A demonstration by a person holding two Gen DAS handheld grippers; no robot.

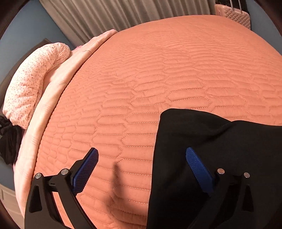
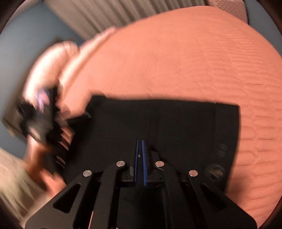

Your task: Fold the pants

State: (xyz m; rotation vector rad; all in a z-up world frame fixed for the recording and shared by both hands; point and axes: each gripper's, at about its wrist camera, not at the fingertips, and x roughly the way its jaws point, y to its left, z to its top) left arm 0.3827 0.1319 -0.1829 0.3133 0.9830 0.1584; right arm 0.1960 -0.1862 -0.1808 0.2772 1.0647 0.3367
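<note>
Black pants (image 1: 220,141) lie flat on an orange quilted bedspread (image 1: 158,70), folded into a broad rectangle. My left gripper (image 1: 141,151) is open wide at their left edge: one blue pad (image 1: 86,169) hangs over the bedspread, the other pad (image 1: 199,169) over the black cloth. In the right wrist view the pants (image 2: 176,119) fill the middle, with the waistband and a round button (image 2: 214,171) at the right. My right gripper (image 2: 140,142) is shut just above the cloth, and no fabric shows between its pads. The left gripper (image 2: 44,114) and the hand holding it are blurred at the left.
A floral pillow (image 1: 31,84) and a pale pink blanket edge (image 1: 58,88) run along the bed's left side. Dark clothing (image 1: 8,137) is bunched beyond that edge. Grey curtains (image 1: 123,14) and a pink suitcase (image 1: 236,15) stand behind the bed.
</note>
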